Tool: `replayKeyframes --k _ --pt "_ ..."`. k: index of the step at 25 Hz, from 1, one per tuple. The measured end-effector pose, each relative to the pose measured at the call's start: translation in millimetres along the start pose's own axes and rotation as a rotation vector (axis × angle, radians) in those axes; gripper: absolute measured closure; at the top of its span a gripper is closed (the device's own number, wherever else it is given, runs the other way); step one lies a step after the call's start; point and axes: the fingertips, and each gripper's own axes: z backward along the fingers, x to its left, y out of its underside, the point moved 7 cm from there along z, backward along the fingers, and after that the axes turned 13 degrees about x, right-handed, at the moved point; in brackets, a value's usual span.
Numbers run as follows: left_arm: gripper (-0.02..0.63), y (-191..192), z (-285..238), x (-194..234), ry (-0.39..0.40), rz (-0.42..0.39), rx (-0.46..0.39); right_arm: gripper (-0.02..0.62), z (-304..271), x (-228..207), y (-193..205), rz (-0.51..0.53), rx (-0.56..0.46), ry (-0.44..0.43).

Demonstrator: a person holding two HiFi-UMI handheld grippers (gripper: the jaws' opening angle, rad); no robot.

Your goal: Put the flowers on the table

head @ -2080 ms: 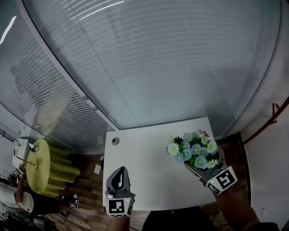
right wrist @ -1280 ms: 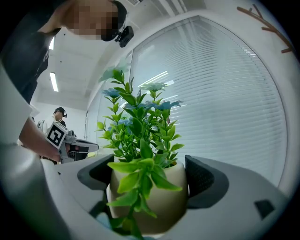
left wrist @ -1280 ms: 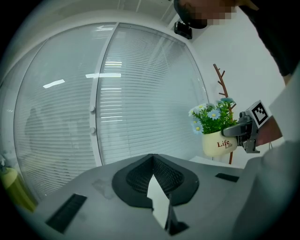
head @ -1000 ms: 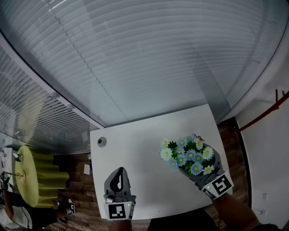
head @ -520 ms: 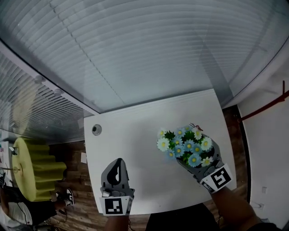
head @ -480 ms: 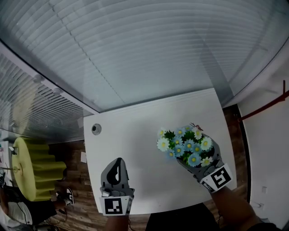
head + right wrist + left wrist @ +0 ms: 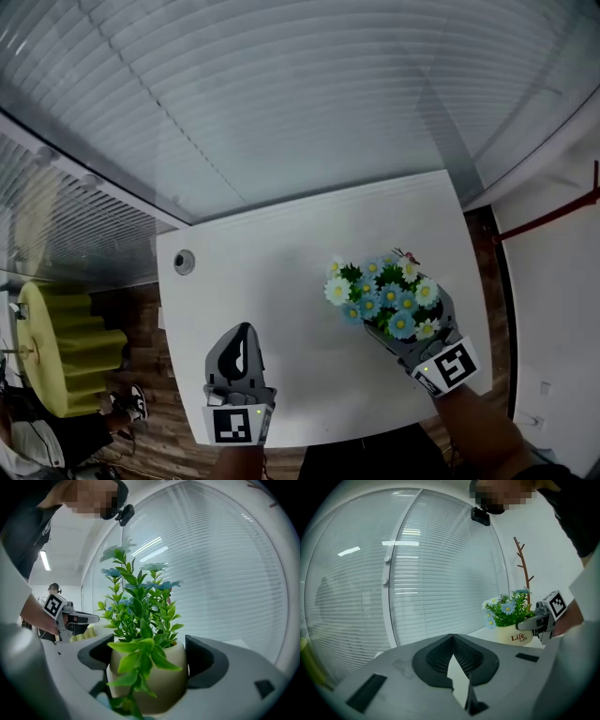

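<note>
A cream pot of blue and white daisies (image 7: 386, 294) with green leaves is held over the right part of the white table (image 7: 272, 291). My right gripper (image 7: 405, 330) is shut on the pot (image 7: 147, 679), its jaws pressed on both sides. From the left gripper view the flowers (image 7: 506, 611) and the pot (image 7: 514, 635) show at the right, with the right gripper (image 7: 534, 623) on it. My left gripper (image 7: 237, 352) hangs over the table's near left part, its jaws together with nothing between them (image 7: 459, 686).
A small round grommet (image 7: 184, 261) sits at the table's far left corner. A curved wall of glass with white blinds (image 7: 281, 103) rises behind the table. A yellow-green round seat (image 7: 56, 347) stands on the wood floor at left. A red-brown branch rack (image 7: 524, 573) stands at right.
The view has shifted so that the table lies lower and more central. The right gripper with the flower pot has stayed over the table's right part; the left gripper keeps its place.
</note>
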Motion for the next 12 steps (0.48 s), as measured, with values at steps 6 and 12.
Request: replayKeyframes --k 6,12 --pt "0.601 10.2 -8.7 -5.9 0.017 0.005 0.023 0.103 -3.6 -2.8 13.4 0.003 0.016 0.005" --pt "0.601 19.4 -16.8 -12.2 0.021 0.015 0.035 0.103 -7.3 -5.3 25.6 0.003 0.043 0.008"
